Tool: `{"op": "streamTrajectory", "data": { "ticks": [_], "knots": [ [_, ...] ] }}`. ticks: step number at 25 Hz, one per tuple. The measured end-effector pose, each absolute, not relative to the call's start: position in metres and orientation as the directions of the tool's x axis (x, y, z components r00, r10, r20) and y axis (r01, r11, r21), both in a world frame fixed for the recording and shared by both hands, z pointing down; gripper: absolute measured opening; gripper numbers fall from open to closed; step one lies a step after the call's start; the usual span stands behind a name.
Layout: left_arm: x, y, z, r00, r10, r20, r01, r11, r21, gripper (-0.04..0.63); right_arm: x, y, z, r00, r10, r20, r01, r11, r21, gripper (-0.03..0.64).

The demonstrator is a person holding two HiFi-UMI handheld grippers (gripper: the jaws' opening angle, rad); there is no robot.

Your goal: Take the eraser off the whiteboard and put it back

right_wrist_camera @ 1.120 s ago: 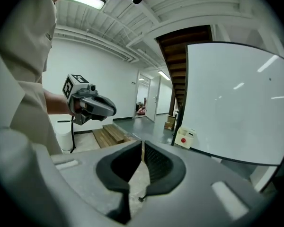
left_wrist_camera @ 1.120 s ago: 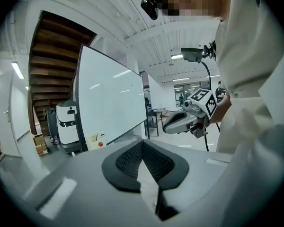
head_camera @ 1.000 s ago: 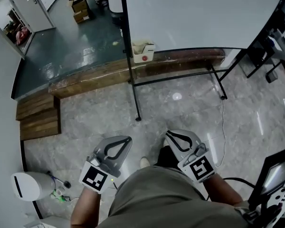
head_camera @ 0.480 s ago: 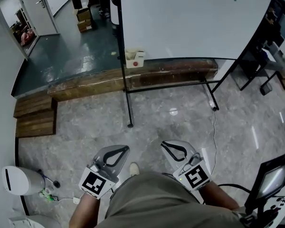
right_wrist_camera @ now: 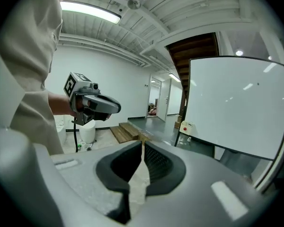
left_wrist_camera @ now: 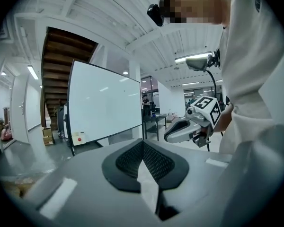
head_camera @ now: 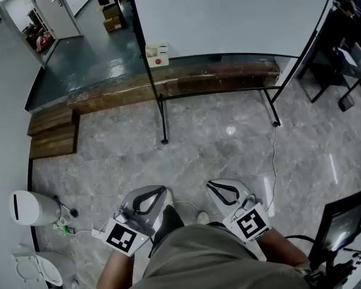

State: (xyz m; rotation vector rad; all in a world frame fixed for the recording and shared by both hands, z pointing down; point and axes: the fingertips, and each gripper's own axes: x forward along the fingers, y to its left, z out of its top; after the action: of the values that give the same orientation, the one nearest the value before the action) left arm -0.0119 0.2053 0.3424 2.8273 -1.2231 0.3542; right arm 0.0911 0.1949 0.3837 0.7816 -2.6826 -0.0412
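A large white whiteboard (head_camera: 228,17) on a black metal tube stand (head_camera: 162,110) fills the upper middle and right of the head view. The stand's feet rest on a grey marble-patterned floor (head_camera: 216,149).

The eraser (head_camera: 157,55), a small cream block with a red dot, sits at the board's lower left corner, against the black frame. In the left gripper view it shows left of centre, under the board's bottom left corner (left_wrist_camera: 78,138). In the right gripper view it is right of centre, again at the board's lower corner (right_wrist_camera: 186,126). It is well apart from both tools.

The grey left gripper (head_camera: 161,190) and the grey right gripper (head_camera: 211,186) are low in the head view, side by side in front of the person's beige-clad body, pointing toward the board. The left gripper's own view shows its black ribbed pads (left_wrist_camera: 132,160) pressed together with nothing between them. The right gripper's pads (right_wrist_camera: 156,164) likewise meet on nothing. Each tool also appears in the other's view, at centre right (left_wrist_camera: 182,129) and at upper left (right_wrist_camera: 102,105).

A long brown wooden kerb (head_camera: 108,98) runs behind the stand, with brown wooden steps (head_camera: 51,134) at the left edge. A white rounded bin (head_camera: 30,208) stands at lower left, and a black screen (head_camera: 340,227) at lower right.
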Motion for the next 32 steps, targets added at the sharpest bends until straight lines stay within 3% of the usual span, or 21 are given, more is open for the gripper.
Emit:
{"op": "streamTrajectory", "data": {
  "ticks": [6,17,32],
  "knots": [
    [0.008,0.255,0.352,0.627,-0.735,0.259,-0.752,-0.658,-0.047,0.006,0.116,0.231,0.402,-0.813,-0.478,0.332,-0.474,0.875,0.099,0.009],
    [0.026,0.28,0.333,0.695,-0.687,0.213,-0.698,-0.715,-0.03,0.006,0.138,0.257,0.387,-0.763,-0.568,0.309,-0.569,0.817,0.096,0.009],
    [-0.063,0.385,0.327,0.723,-0.658,0.21,-0.665,-0.745,-0.044,0.006,0.026,0.366,0.362,-0.774,-0.562,0.291,-0.548,0.825,0.134,0.009]
  ]
}}
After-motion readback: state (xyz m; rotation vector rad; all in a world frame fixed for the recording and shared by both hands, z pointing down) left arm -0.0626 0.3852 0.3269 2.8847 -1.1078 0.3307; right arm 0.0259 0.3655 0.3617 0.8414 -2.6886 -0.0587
